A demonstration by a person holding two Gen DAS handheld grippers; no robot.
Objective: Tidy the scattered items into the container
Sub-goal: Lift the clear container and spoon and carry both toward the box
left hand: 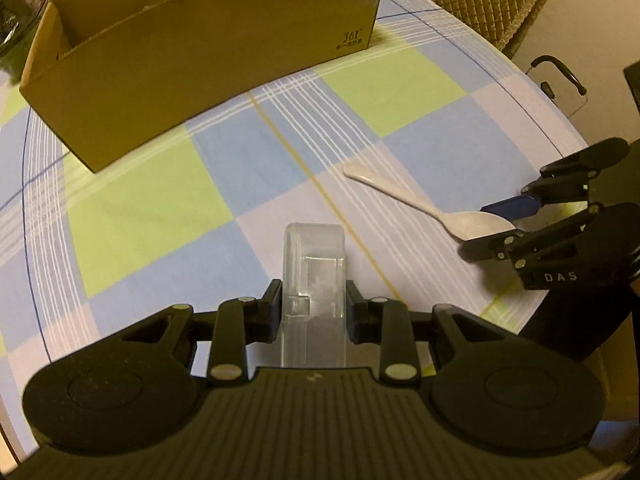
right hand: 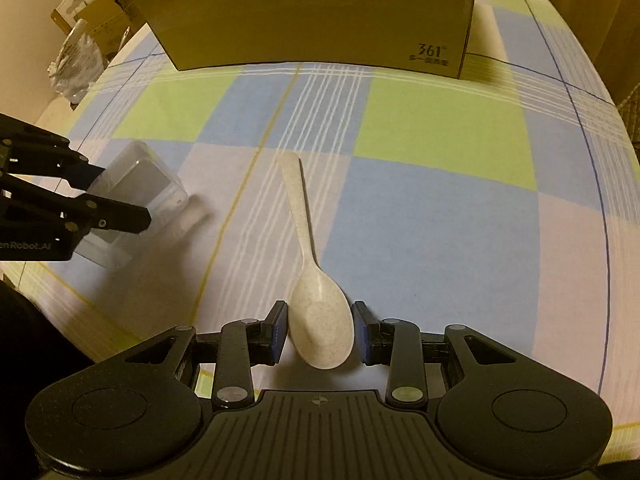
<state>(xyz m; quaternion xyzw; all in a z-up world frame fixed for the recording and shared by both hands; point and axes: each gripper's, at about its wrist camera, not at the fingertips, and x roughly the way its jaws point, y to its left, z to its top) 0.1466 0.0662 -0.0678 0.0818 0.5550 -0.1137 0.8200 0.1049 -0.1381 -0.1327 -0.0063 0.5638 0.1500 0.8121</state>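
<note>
My left gripper [left hand: 312, 292] is shut on a clear plastic box [left hand: 313, 264], held just above the checked tablecloth [left hand: 152, 208]. The same box [right hand: 140, 184] shows at the left of the right wrist view, in the left gripper [right hand: 120, 196]. A speckled white spoon [right hand: 304, 232] lies flat on the cloth, handle pointing toward the open cardboard box [right hand: 320, 20]. My right gripper [right hand: 320, 312] stands open with the spoon's bowl between its pads, a thin gap on each side. From the left wrist the spoon [left hand: 400, 194], right gripper [left hand: 476, 227] and cardboard box [left hand: 200, 80] are visible.
The table's rounded edge runs along the right in the left wrist view, with a woven chair back [left hand: 480, 0] and a black-handled item [left hand: 560, 76] beyond it. Cartons and plastic bags [right hand: 92, 20] crowd the far left past the table. Bare cloth lies between spoon and cardboard box.
</note>
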